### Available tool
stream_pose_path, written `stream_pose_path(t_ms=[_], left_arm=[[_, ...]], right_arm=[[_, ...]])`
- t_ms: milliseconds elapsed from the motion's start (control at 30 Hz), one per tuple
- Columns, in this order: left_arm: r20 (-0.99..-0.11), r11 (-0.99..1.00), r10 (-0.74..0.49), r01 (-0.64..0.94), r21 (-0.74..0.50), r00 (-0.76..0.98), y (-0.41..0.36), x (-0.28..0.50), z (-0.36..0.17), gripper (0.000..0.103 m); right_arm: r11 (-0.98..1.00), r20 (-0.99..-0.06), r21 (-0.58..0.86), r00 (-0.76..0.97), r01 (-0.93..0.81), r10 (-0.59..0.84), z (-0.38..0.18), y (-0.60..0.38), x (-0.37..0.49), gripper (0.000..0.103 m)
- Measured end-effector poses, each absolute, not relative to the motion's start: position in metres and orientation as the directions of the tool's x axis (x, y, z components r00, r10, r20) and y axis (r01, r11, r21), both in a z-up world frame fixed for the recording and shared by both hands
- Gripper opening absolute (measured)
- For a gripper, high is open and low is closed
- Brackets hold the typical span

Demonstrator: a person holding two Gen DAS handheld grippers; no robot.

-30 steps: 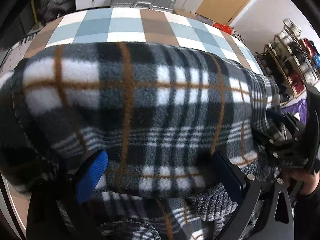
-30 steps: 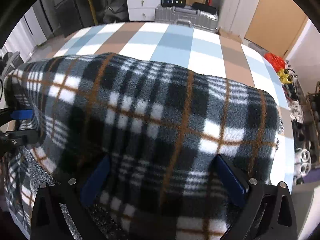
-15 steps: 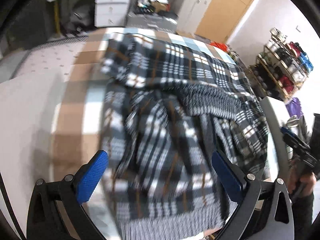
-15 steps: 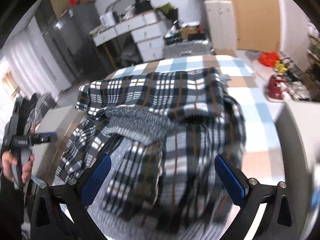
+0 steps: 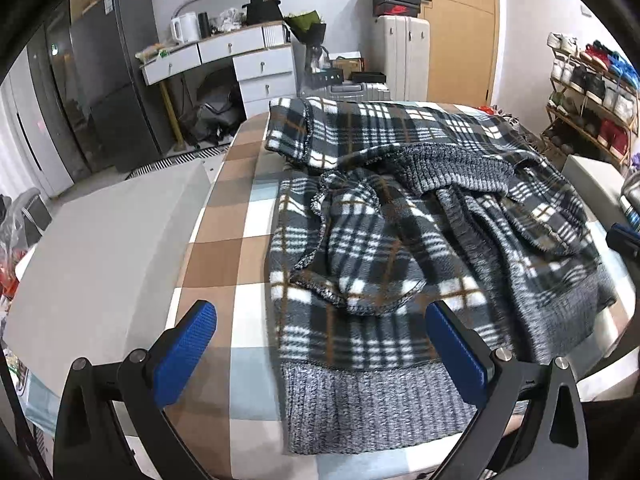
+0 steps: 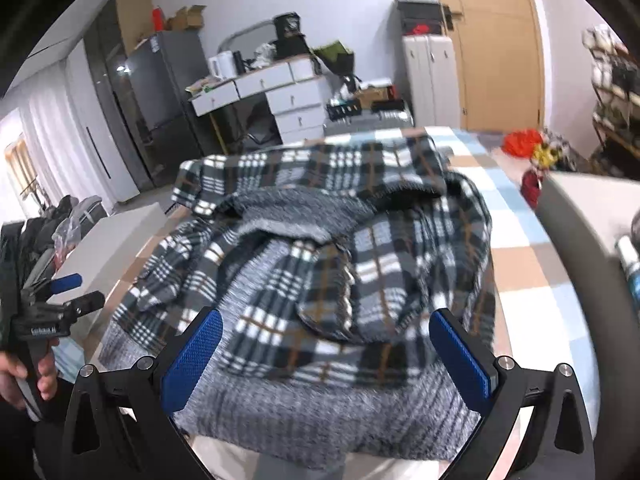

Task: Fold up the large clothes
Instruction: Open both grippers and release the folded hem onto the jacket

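Observation:
A large plaid fleece garment [image 5: 400, 216] with grey knit ribbing lies crumpled on the checked table [image 5: 236, 220]. It fills the middle of the right wrist view too, as the same plaid garment [image 6: 340, 248]. My left gripper [image 5: 320, 344] is open, raised above the garment's near ribbed hem, with nothing between its blue pads. My right gripper [image 6: 326, 354] is also open and empty, held above the near right part of the garment. In the right wrist view the left gripper [image 6: 66, 294] shows at far left, held in a hand [image 6: 24, 376].
A white box-like surface [image 5: 100, 248] sits left of the table. Behind are a white drawer desk [image 5: 240, 56], a dark fridge [image 5: 108, 80], a silver suitcase [image 5: 348, 90] and a wooden door [image 5: 456, 32]. A shoe rack [image 5: 588, 92] stands right.
Both grippers have pulled back and up from close against the fleece. The garment, which filled both views a second ago, now lies crumpled on the table, with the room in sight.

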State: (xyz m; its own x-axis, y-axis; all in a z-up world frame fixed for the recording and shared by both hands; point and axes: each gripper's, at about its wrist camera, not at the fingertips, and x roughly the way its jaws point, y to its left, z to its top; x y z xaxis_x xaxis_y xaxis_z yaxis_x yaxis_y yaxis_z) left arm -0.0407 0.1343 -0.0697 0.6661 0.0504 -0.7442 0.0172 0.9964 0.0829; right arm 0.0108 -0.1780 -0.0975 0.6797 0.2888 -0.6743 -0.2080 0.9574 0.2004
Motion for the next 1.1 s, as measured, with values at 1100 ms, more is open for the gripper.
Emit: stream_pose_path(t_ms=[1100], left_arm=[[-0.893, 0.965, -0.192, -0.085, -0.246, 0.407, 0.189, -0.030, -0.115, 0.101]], right_arm=[[0.966, -0.750, 0.257, 0.622, -0.039, 0.224, -0.131, -0.231, 0.024, 0.103]])
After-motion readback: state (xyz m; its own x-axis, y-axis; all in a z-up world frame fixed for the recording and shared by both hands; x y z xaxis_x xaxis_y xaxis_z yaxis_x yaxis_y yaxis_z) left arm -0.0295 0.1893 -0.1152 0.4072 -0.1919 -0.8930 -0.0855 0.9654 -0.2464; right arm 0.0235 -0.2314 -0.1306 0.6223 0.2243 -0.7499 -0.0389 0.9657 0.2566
